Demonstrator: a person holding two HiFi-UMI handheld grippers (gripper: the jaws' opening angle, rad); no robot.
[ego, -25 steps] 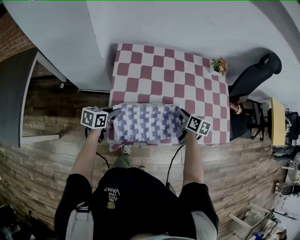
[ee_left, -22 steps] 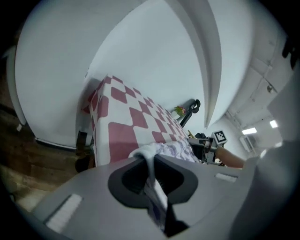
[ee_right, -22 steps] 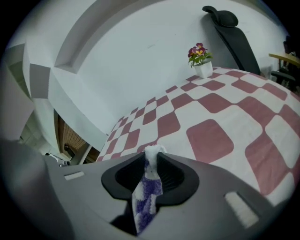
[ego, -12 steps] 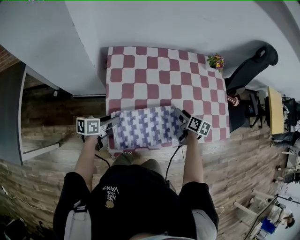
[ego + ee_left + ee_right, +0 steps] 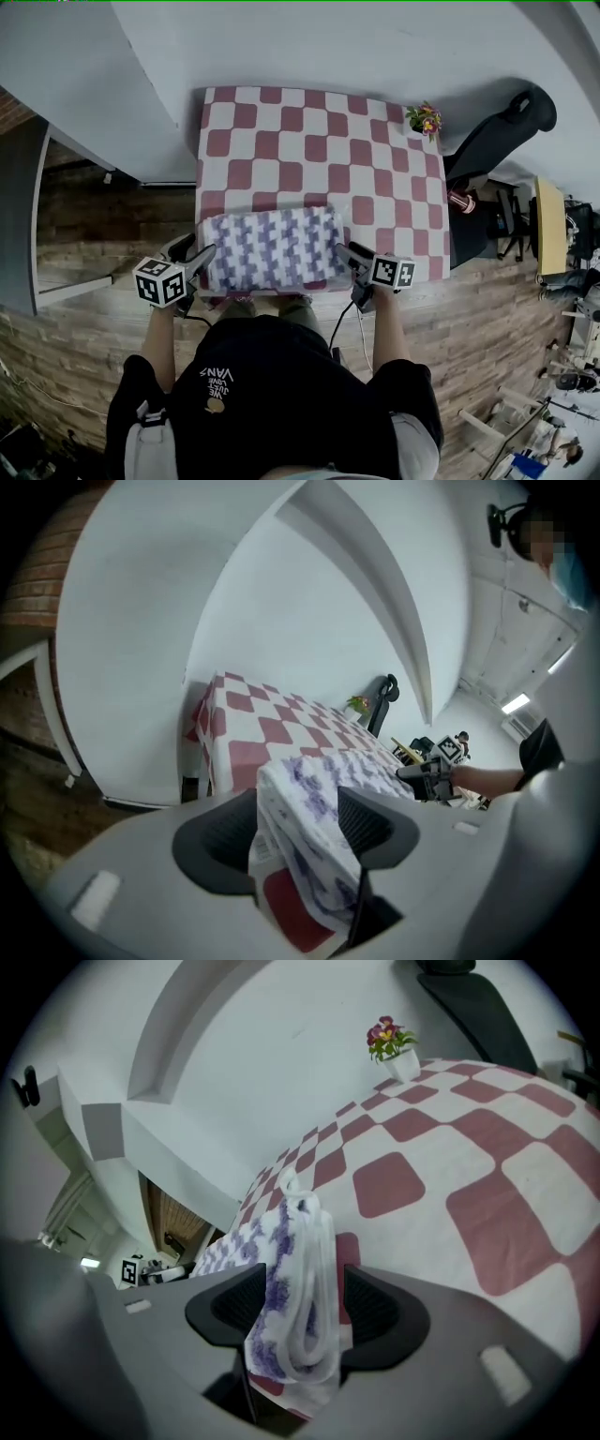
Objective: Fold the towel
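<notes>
A white towel with purple checks [image 5: 270, 248] lies folded flat at the near edge of the red-and-white checked tablecloth [image 5: 309, 150]. My left gripper [image 5: 194, 260] is at the towel's left end and my right gripper [image 5: 345, 255] at its right end. In the left gripper view the towel's corner [image 5: 305, 803] hangs loosely between the opening jaws of the left gripper [image 5: 298, 832]. In the right gripper view the layered towel edge [image 5: 298, 1269] stands between the jaws of the right gripper [image 5: 302, 1309], which are also opening, their pads drawn off the cloth.
A small pot of flowers [image 5: 424, 119] stands at the table's far right corner. A black chair [image 5: 497, 141] is to the right of the table. White walls [image 5: 141, 94] rise to the left and behind. The person stands on wooden floor [image 5: 84, 319] at the near edge.
Both grippers have let go of the towel ends, opened, and drawn back toward the person. The towel stays folded on the table.
</notes>
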